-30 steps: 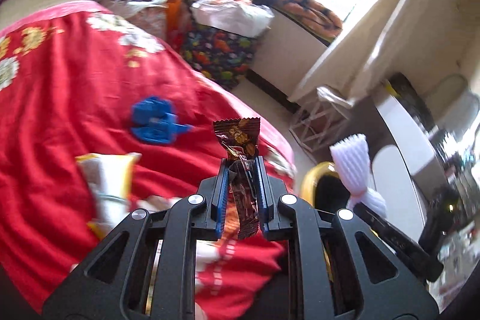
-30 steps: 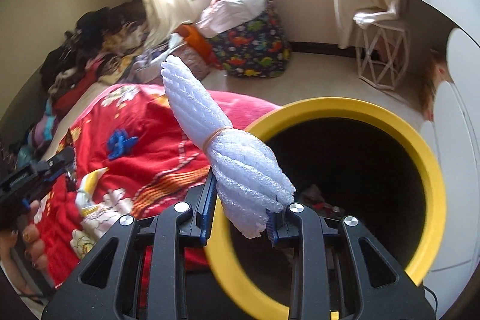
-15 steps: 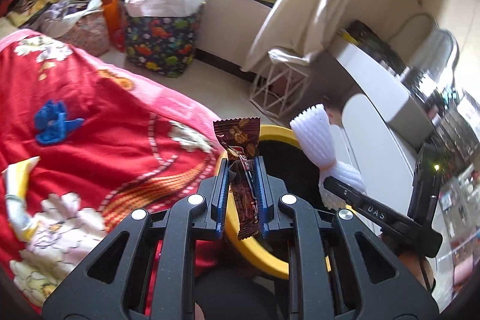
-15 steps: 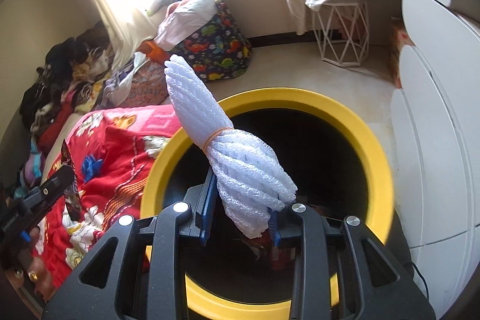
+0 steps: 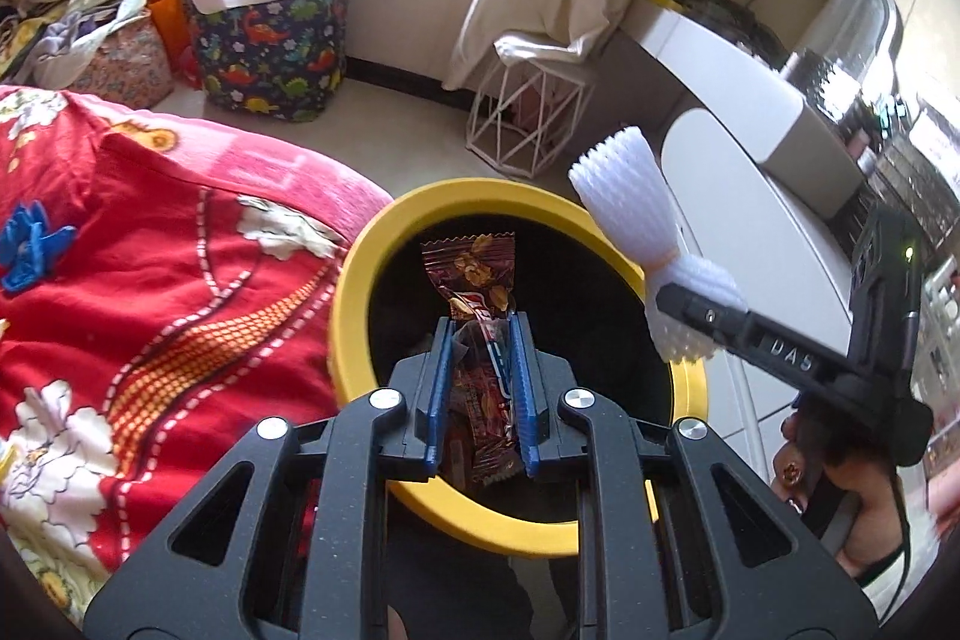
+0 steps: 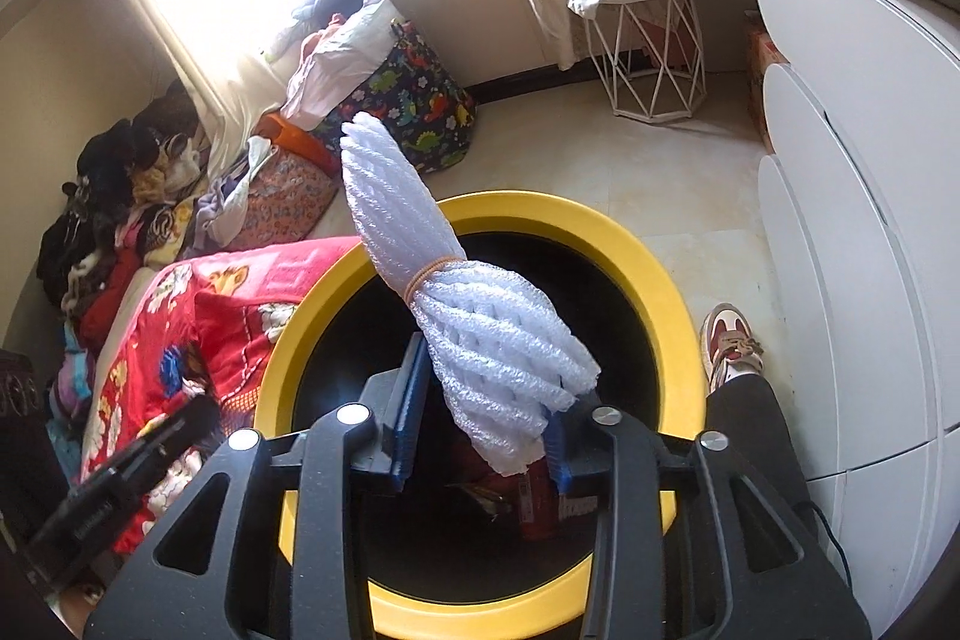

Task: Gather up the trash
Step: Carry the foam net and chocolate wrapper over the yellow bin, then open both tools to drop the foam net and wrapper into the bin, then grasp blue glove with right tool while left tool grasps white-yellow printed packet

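My left gripper (image 5: 480, 325) is shut on a brown snack wrapper (image 5: 474, 280) and holds it over the mouth of a yellow-rimmed black bin (image 5: 360, 274). My right gripper (image 6: 486, 358) is shut on a white foam net sleeve (image 6: 480, 316) tied with a rubber band, also over the bin (image 6: 672, 280). The sleeve (image 5: 624, 196) and the right gripper show at the right of the left wrist view. Red wrappers (image 6: 534, 502) lie inside the bin.
A red patterned bedspread (image 5: 150, 280) lies left of the bin, with a blue toy (image 5: 30, 244) on it. A white wire stool (image 5: 528, 112), a dinosaur-print bag (image 5: 276, 46) and white cabinets (image 6: 870, 280) surround the floor. A person's shoe (image 6: 729, 340) is beside the bin.
Both grippers moved from over the bed to above the bin mouth, keeping hold of the wrapper and the foam sleeve.
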A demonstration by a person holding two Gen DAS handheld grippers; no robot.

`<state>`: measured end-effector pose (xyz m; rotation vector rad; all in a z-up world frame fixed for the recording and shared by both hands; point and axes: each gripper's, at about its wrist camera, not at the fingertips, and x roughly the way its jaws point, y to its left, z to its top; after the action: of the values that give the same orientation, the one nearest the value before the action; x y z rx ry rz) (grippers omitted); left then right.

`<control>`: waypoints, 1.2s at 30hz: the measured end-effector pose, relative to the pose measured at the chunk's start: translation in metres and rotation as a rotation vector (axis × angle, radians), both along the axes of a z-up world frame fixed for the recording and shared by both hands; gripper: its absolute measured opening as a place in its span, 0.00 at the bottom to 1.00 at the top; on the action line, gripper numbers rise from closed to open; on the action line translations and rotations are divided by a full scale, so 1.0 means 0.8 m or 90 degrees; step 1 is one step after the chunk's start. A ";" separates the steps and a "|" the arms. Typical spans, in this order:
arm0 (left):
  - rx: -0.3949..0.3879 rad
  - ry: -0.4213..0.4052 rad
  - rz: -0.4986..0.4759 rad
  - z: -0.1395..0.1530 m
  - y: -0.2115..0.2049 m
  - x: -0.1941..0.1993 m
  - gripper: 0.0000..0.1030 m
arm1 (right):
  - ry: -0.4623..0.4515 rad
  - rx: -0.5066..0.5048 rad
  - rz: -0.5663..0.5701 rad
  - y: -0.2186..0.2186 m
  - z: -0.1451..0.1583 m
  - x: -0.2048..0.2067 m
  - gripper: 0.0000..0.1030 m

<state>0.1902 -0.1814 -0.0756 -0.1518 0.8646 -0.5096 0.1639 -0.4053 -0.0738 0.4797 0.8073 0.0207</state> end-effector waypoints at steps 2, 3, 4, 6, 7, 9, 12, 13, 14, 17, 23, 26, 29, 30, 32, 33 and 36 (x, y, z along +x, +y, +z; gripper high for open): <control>0.000 0.006 -0.006 -0.003 -0.005 0.001 0.38 | -0.002 0.006 -0.009 -0.005 0.000 -0.002 0.48; -0.004 0.006 -0.003 -0.004 -0.004 0.001 0.55 | -0.003 0.009 -0.014 -0.006 0.001 -0.002 0.55; -0.008 0.006 -0.002 -0.004 -0.004 0.001 0.58 | -0.005 0.014 -0.019 -0.008 0.001 -0.003 0.58; -0.009 0.003 0.003 -0.004 -0.001 0.001 0.62 | -0.009 0.017 -0.023 -0.010 0.002 -0.004 0.58; -0.004 -0.002 0.010 -0.003 0.001 -0.001 0.70 | -0.011 0.016 -0.022 -0.009 0.003 -0.003 0.60; 0.003 -0.014 0.021 0.001 0.004 -0.003 0.78 | -0.015 0.015 -0.017 -0.005 0.005 -0.003 0.61; 0.016 -0.030 0.040 0.006 0.015 -0.005 0.83 | -0.024 0.009 0.001 0.008 0.010 0.000 0.62; 0.024 -0.036 0.047 0.007 0.019 -0.006 0.85 | -0.028 0.005 0.009 0.014 0.013 0.002 0.63; 0.031 -0.043 0.055 0.009 0.024 -0.007 0.86 | -0.031 0.004 0.017 0.018 0.015 0.003 0.63; 0.049 -0.061 0.077 0.014 0.041 -0.011 0.87 | -0.040 0.000 0.046 0.041 0.024 0.011 0.65; 0.076 -0.075 0.134 0.019 0.090 -0.018 0.87 | -0.054 -0.023 0.121 0.102 0.041 0.036 0.68; 0.079 -0.072 0.176 0.021 0.124 -0.022 0.87 | -0.058 -0.034 0.171 0.142 0.049 0.053 0.68; 0.080 -0.069 0.213 0.021 0.156 -0.025 0.87 | -0.062 -0.047 0.210 0.176 0.054 0.066 0.69; 0.082 -0.070 0.224 0.021 0.165 -0.026 0.87 | -0.064 -0.053 0.227 0.191 0.056 0.072 0.69; 0.089 -0.068 0.253 0.020 0.188 -0.028 0.87 | -0.058 -0.064 0.253 0.218 0.055 0.083 0.69; 0.089 -0.066 0.264 0.019 0.197 -0.028 0.87 | -0.055 -0.063 0.268 0.232 0.053 0.090 0.69; 0.085 -0.052 0.303 0.014 0.231 -0.030 0.87 | -0.043 -0.069 0.304 0.273 0.048 0.108 0.69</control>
<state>0.1665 0.0035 -0.0648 -0.2055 0.7482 -0.0130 0.2503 -0.1866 -0.0353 0.1751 0.8372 0.4304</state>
